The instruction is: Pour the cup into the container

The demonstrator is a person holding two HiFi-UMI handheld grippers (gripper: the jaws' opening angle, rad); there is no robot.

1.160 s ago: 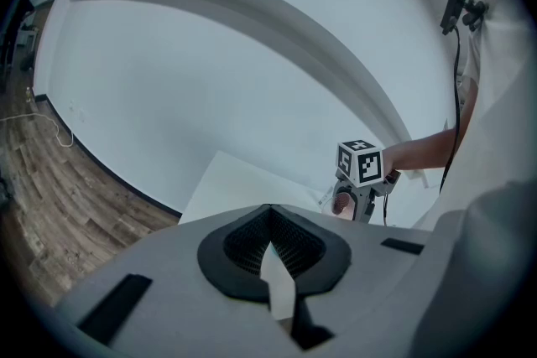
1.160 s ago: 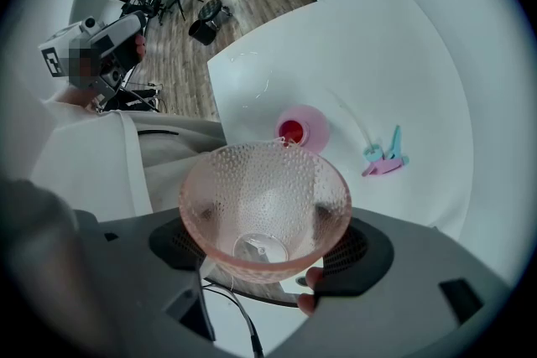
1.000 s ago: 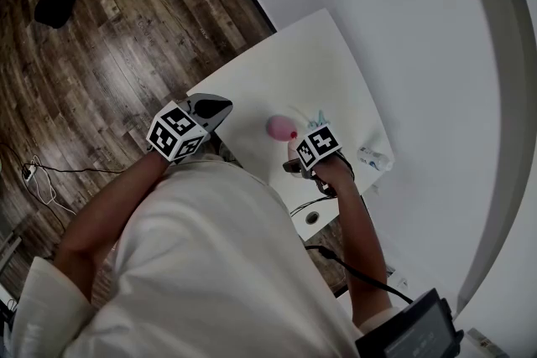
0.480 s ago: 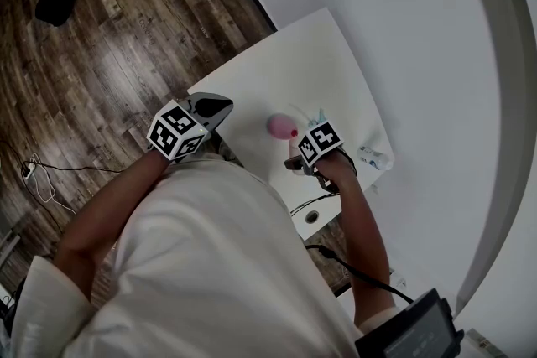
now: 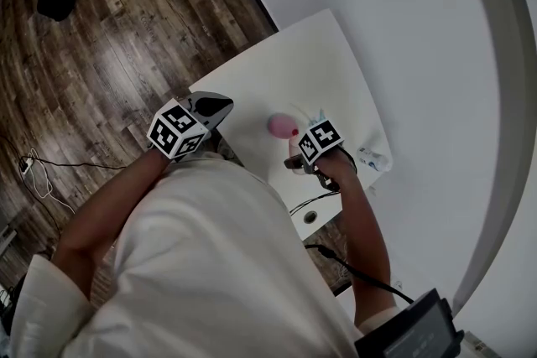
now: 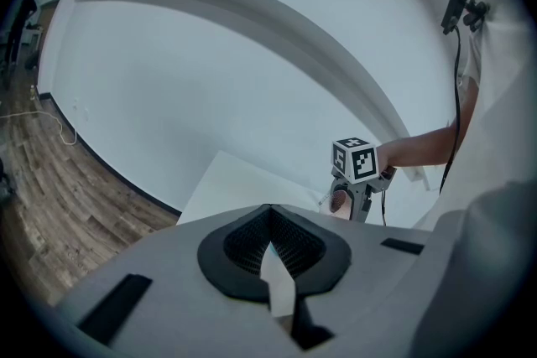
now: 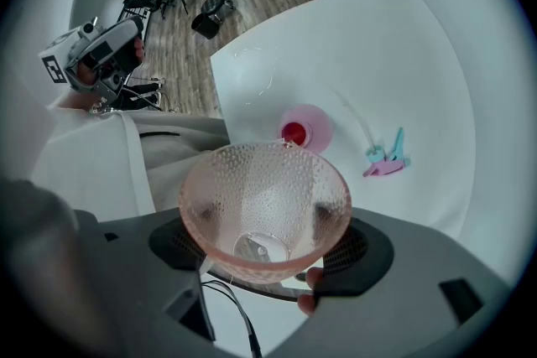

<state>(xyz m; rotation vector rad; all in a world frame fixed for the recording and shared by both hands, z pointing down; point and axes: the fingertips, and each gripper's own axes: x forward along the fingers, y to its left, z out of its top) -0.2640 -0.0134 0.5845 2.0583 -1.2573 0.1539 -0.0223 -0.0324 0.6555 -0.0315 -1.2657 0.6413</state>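
Starting on the left: the left gripper hangs over the near left corner of the bench. Its jaws are pressed together with nothing between them, so it's just parked. It's also well apart from everything that matters.

Over to the middle, the right gripper has its jaws spread wide and clamped on the cup, a pink dimpled glass one. We're looking straight into its mouth and only the clear base shows, so to us it looks empty, or close to it. We can't tell how far it's tipped.

What the next move hinges on is that the container, small, round and pink with something red inside, sits on the bench just past the cup's far rim. It's ahead of and below the gripper, along the line it points. The right hand is clearly the nearer one.

Further right there's a teal-and-pink clip lying on the bench.

As for writing, we can't read any brand or label. There are only the black-and-white square markers on the gripper cubes.
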